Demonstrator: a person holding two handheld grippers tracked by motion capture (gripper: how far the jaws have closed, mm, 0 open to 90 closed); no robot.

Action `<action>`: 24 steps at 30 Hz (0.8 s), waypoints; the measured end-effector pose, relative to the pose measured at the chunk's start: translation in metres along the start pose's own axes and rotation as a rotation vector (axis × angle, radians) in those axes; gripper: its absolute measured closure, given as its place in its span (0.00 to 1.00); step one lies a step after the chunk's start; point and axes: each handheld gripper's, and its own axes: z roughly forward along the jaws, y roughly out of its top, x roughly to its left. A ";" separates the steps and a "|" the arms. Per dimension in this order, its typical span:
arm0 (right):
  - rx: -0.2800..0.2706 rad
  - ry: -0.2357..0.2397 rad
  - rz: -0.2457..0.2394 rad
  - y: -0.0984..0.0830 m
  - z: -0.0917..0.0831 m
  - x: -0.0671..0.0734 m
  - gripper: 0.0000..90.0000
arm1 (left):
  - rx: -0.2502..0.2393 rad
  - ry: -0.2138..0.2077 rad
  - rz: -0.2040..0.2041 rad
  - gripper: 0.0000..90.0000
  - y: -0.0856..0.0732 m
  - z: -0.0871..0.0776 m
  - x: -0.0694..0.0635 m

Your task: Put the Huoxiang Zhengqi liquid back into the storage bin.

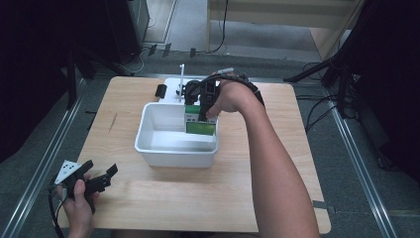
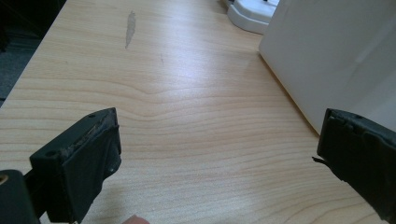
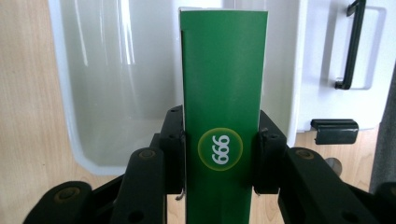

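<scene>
Right gripper point(image 3: 219, 154): clamped on tall green cardboard box point(image 3: 223, 93).
Left gripper point(image 2: 215, 154): open, idle near worktop's point(image 1: 198, 198) front left corner.
Advice: lower box upright inside white plastic tub point(image 1: 153, 148), clear of its far wall.

Left claw point(image 2: 217, 154) gapes wide over bare table point(image 2: 177, 116) — white tub point(image 2: 336, 51) just beside.

Bare wood lies ahead of the left gripper point(image 2: 210, 154) — the white plastic bin point(image 1: 163, 153) walls its right; beyond the bin, a white stand with upright post point(image 1: 181, 82) crowds the far edge.
</scene>
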 end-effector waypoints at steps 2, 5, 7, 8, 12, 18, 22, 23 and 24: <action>0.000 0.005 0.003 -0.001 0.005 0.000 0.72 | 0.000 0.000 0.000 0.00 0.000 0.000 0.000; -0.002 0.016 0.011 -0.003 0.014 -0.001 0.72 | 0.000 -0.002 0.000 0.00 0.000 0.000 0.000; 0.002 0.020 0.014 -0.003 0.019 -0.001 0.72 | 0.001 -0.002 0.000 0.00 0.000 0.000 0.000; -0.002 0.020 0.009 -0.003 0.021 -0.002 0.71 | 0.001 -0.002 -0.001 0.00 0.000 0.000 0.000; 0.009 0.025 0.005 -0.001 0.029 -0.001 0.71 | 0.000 -0.002 -0.004 0.00 0.000 0.000 0.000; 0.016 0.032 0.008 -0.002 0.040 -0.001 0.71 | 0.001 -0.004 -0.001 0.00 0.000 0.000 0.001; 0.020 0.038 0.007 -0.001 0.048 -0.001 0.71 | 0.002 -0.004 -0.002 0.00 0.000 0.000 0.001; 0.022 0.038 0.007 -0.001 0.050 -0.001 0.71 | 0.001 -0.004 -0.003 0.00 0.000 0.000 0.001; 0.027 0.039 0.008 -0.001 0.051 -0.001 0.71 | 0.001 -0.003 -0.003 0.00 0.000 0.000 0.001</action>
